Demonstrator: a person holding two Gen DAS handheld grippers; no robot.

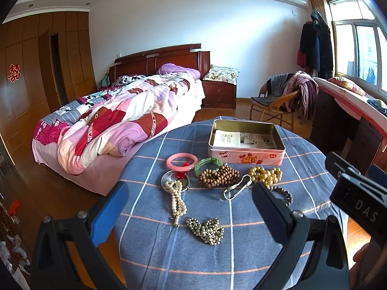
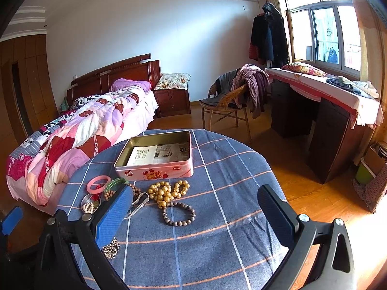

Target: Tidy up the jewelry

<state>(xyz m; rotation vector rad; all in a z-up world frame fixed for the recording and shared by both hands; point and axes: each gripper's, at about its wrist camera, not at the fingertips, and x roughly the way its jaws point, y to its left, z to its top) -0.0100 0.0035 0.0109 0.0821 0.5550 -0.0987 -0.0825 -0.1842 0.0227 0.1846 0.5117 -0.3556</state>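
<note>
An open pink tin [image 1: 246, 155] [image 2: 157, 170], lined with paper, stands at the far side of a round table under a blue checked cloth [image 1: 217, 253] [image 2: 229, 193]. In front of it lie a pink bangle [image 1: 180, 160], a green bangle [image 1: 208, 163], brown wooden beads [image 1: 219, 176], gold beads [image 1: 266, 174] [image 2: 168, 191], a silver clasp [image 1: 235, 187], a pearl strand [image 1: 177, 199], a dark bead bracelet [image 2: 179, 213] and a small metallic bead pile [image 1: 206, 230]. My left gripper [image 1: 191, 204] is open above the near jewelry. My right gripper [image 2: 196, 209] is open over the dark bracelet.
A bed [image 1: 116, 120] with a patchwork quilt stands left of the table. A wicker chair [image 2: 227, 104] with clothes and a dark desk [image 2: 326, 125] under the window stand to the right. The right gripper's body [image 1: 358, 198] shows at the left view's right edge.
</note>
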